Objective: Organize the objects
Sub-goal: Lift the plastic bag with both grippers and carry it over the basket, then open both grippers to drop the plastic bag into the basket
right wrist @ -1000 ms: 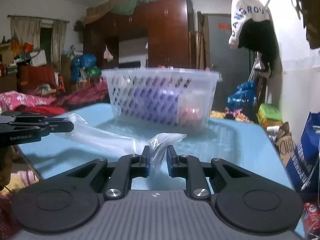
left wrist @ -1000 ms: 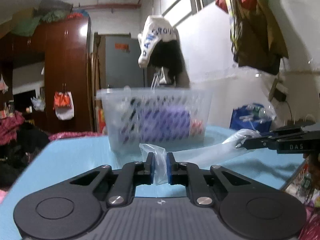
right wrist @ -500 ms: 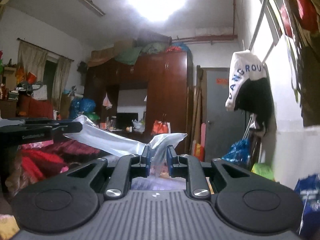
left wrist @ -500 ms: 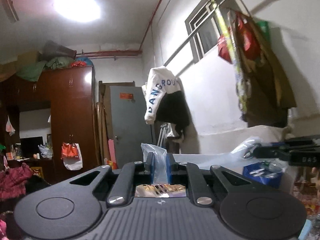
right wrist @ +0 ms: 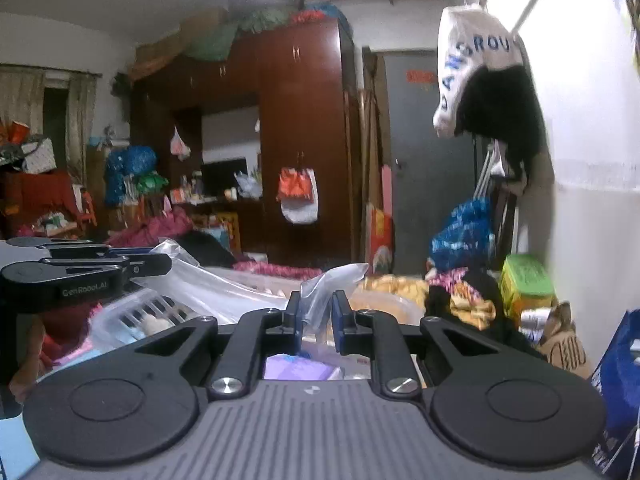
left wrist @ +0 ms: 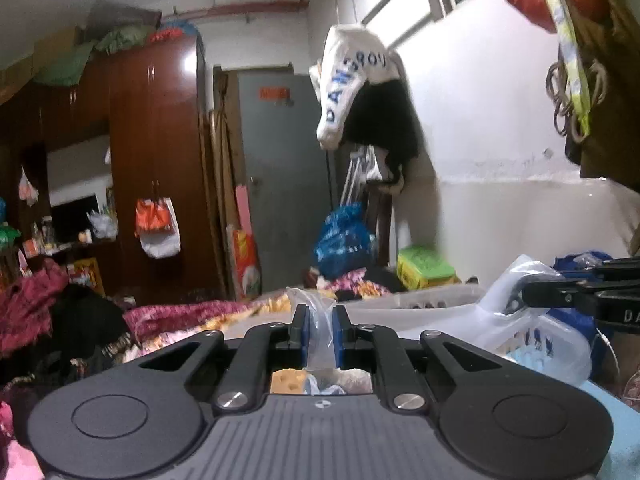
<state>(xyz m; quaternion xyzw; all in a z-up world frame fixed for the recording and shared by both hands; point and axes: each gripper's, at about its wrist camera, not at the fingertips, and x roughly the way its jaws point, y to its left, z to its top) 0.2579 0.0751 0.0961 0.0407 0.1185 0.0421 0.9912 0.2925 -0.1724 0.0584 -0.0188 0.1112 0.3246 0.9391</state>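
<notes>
Plastic bag [left wrist: 320, 330] stretched between both grippers' jaws above white basket [left wrist: 432, 305].

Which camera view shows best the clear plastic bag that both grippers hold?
The right wrist view: the clear plastic bag stretches from the left gripper to the right gripper, over the white basket. The left wrist view shows a strip between its fingers and a bunched end at the right gripper.

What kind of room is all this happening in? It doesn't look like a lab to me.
Most likely a lived-in bedroom or home storeroom, not a lab. A tall dark wooden wardrobe has bundles piled on top, a white garment with blue lettering hangs by the wall, and heaps of clothes and bedding lie around.
</notes>
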